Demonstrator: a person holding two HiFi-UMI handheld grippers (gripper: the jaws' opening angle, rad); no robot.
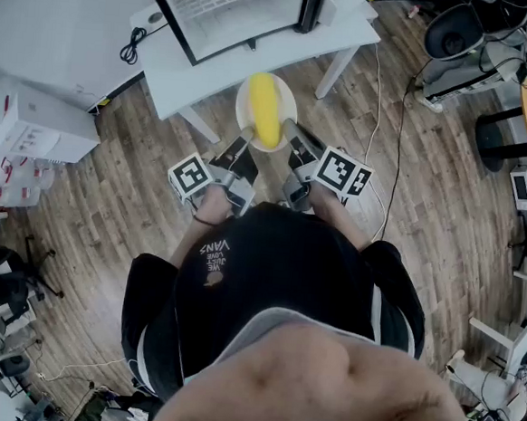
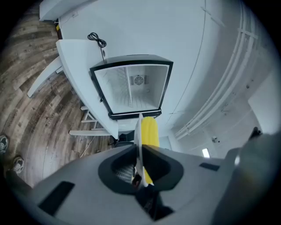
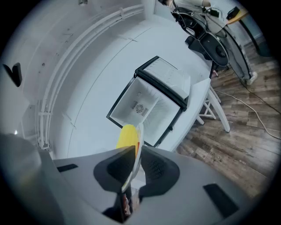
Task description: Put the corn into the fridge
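A yellow corn cob (image 1: 265, 110) lies on a small white plate (image 1: 246, 93) that is held in the air in front of the person. My left gripper (image 1: 241, 146) is shut on the plate's near-left rim, and my right gripper (image 1: 293, 137) is shut on its near-right rim. In the left gripper view the plate (image 2: 138, 128) stands edge-on between the jaws of the left gripper (image 2: 139, 154), with the corn (image 2: 150, 129) beside it. The right gripper view shows the same for the right gripper (image 3: 134, 163): the plate (image 3: 139, 139) and the corn (image 3: 127, 136). The mini fridge (image 1: 234, 7) stands open ahead on a white table (image 1: 188, 76).
A coiled black cable (image 1: 131, 45) lies on the table left of the fridge. White boxes (image 1: 34, 128) are stacked at the left. An office chair (image 1: 455, 29), desks and floor cables (image 1: 396, 161) are at the right. The floor is wood plank.
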